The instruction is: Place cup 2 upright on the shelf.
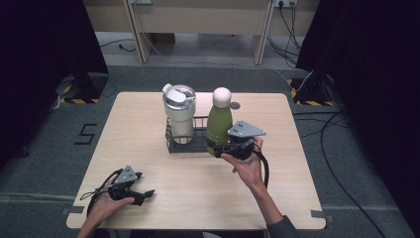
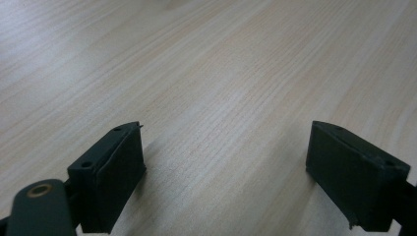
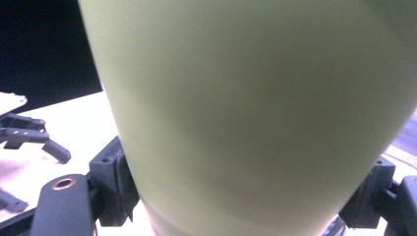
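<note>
A green bottle (image 1: 219, 124) with a white cap stands upright at the right end of a black wire rack (image 1: 198, 135) in the middle of the table. My right gripper (image 1: 224, 147) is shut on the bottle's lower body; up close the green wall (image 3: 255, 108) runs between both black jaws. A white tumbler (image 1: 179, 113) with a lid stands in the rack's left part. Whether the bottle's base rests in the rack or hangs just above it I cannot tell. My left gripper (image 1: 144, 189) rests on the table near the front left corner, open, with bare wood (image 2: 226, 167) between its jaws.
The wooden table (image 1: 148, 163) has free room in front of the rack and on both sides. A small round object (image 1: 235, 105) lies behind the bottle. Dark curtains flank the table, and cables trail over the floor at the right.
</note>
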